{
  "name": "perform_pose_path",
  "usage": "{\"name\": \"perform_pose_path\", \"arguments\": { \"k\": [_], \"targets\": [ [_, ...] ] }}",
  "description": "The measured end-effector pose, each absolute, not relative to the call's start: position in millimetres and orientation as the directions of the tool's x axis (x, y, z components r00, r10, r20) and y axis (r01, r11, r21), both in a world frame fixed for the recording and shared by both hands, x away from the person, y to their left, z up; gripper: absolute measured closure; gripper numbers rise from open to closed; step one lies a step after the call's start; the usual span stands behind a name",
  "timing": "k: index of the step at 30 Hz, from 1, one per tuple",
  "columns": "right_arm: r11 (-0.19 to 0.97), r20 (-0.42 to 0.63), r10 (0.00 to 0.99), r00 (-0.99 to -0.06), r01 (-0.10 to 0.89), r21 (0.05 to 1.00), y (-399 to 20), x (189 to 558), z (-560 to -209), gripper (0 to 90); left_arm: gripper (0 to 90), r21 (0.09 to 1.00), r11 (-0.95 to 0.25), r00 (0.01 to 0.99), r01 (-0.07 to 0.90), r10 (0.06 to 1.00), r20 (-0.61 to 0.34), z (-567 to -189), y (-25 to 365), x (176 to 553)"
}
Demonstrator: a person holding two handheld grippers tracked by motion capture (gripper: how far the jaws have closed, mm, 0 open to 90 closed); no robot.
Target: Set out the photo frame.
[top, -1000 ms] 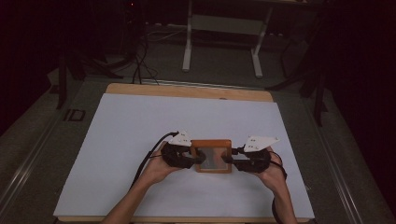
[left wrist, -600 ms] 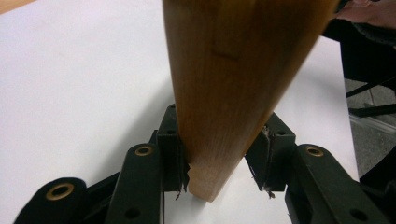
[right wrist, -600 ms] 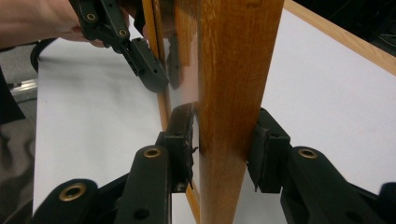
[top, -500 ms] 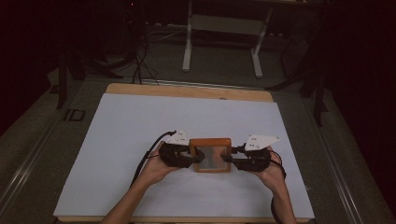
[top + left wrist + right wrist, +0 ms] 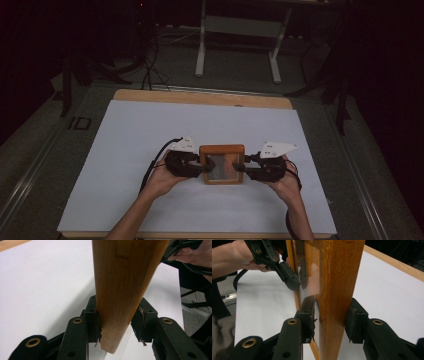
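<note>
Dark room, stand legs behind the worktop [image 5: 150,145], which carries a white sheet with a wooden lip at its far edge.

High view: wooden picture frame [image 5: 222,164] sits near the sheet's near-centre, left gripper [image 5: 200,167] on its left edge, right gripper [image 5: 239,167] on its right edge. Plenty of bare sheet on all sides of the frame; the near worktop edge is the closest.

Left gripper view: fingers [image 5: 92,322] bracket the frame's wood edge [image 5: 122,290]; one pad touches, the other looks just clear (grip not confirmed). White sheet lies beyond the frame.

Right gripper view: fingers [image 5: 308,317] astride the frame's opposite edge [image 5: 339,285], narrow, seemingly clamped. Glass face reflects the other gripper.

Judgement: two-sided grasp roughly made; lift or reposition of the frame remains.
</note>
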State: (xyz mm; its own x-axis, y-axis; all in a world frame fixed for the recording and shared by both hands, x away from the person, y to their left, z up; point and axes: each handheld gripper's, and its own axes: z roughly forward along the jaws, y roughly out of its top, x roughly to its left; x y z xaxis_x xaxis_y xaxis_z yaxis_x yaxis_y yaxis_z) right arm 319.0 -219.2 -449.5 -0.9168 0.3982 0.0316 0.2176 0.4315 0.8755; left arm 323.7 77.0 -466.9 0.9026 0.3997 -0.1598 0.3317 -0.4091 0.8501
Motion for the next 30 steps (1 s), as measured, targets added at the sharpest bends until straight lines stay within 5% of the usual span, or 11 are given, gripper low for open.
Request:
{"name": "perform_pose_path", "arguments": {
  "k": [30],
  "targets": [
    [0.394,0.083,0.429,-0.900,0.269,0.879,-182.2,328.8,-448.9,60.4,60.9,0.834,-0.379,0.865,0.401,0.456,-0.209,-458.9,111.1,327.3]
  ]
}}
